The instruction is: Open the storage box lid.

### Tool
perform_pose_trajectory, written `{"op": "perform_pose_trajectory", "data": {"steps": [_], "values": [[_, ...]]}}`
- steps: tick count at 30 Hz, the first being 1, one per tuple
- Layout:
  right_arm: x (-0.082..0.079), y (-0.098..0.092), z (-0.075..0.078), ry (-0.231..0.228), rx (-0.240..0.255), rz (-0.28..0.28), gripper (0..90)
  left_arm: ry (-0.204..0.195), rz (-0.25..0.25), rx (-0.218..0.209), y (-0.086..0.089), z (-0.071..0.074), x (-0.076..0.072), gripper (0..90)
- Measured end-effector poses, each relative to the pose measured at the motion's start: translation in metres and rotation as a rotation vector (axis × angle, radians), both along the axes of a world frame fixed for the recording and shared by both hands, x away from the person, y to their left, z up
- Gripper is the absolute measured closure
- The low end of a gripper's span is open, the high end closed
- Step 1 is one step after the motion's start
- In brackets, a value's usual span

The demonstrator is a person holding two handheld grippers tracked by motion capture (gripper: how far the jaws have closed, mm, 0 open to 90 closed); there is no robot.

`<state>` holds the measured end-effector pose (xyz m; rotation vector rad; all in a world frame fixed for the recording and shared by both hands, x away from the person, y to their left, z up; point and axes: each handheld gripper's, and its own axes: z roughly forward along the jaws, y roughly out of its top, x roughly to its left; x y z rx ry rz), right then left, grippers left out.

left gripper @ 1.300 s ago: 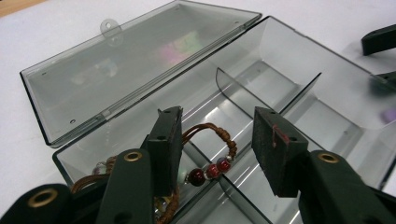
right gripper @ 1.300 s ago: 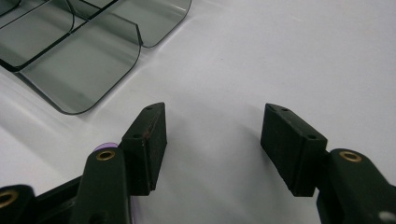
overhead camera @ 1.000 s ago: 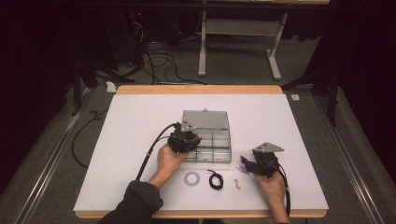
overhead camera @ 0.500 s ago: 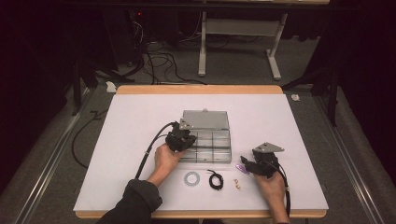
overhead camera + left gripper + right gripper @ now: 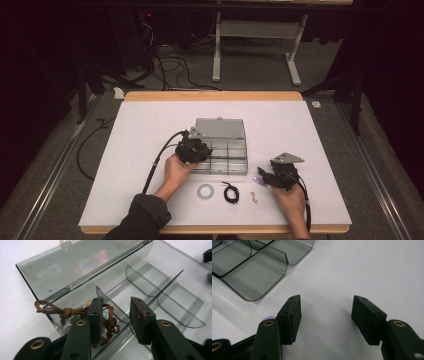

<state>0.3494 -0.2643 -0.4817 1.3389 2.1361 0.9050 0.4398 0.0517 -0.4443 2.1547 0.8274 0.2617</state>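
Bracelet (image 5: 75, 312) overhanging box (image 5: 160, 277) edge, left claw (image 5: 116, 320) parted (empty)

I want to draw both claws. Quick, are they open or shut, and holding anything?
Left gripper: open, jaws just opened, brown beaded bracelet lies beside them in the clear box.
Right gripper: open, holding nothing.

Purple item (image 5: 268, 318) mostly hidden behind right hand-held gripper (image 5: 325, 315); identity unclear

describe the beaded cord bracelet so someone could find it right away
Start at the clear compartment box in the middle of the white table. In its corner compartment under the left gripper lies the bracelet: knotted brown cord with beads, unlike the box's bare neighbouring compartments.
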Motion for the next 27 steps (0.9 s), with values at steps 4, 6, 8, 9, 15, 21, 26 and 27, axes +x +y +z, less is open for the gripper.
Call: {"op": "perform_pose_trajectory", "data": {"steps": [4, 6, 8, 9, 15, 21, 26, 27], "values": [[0.0, 0.0, 0.0, 0.0, 0.0, 0.0, 41.8, -0.022, 0.007, -0.034, 0.007, 0.009, -0.004, 63.2], [0.0, 0.0, 0.0, 0.0, 0.0, 0.0, 41.8, -0.033, 0.015, -0.043, 0.01, 0.013, -0.004, 63.2], [0.0, 0.0, 0.0, 0.0, 0.0, 0.0, 41.8, -0.047, 0.033, -0.052, 0.015, 0.016, -0.005, 63.4], [0.0, 0.0, 0.0, 0.0, 0.0, 0.0, 41.8, -0.055, 0.044, -0.054, 0.018, 0.018, -0.005, 63.5], [0.0, 0.0, 0.0, 0.0, 0.0, 0.0, 41.8, -0.087, 0.12, -0.058, 0.032, 0.023, -0.001, 63.0], [0.0, 0.0, 0.0, 0.002, 0.002, -0.001, 41.8, -0.064, 0.178, -0.068, 0.038, 0.018, 0.011, 61.8], [0.0, 0.0, 0.0, 0.0, 0.0, 0.0, 41.8, -0.034, 0.18, -0.081, 0.038, 0.008, 0.021, 75.1], [0.0, 0.0, 0.0, 0.0, 0.001, 0.0, 41.8, -0.038, 0.174, -0.087, 0.037, 0.006, 0.022, 80.1]]}}
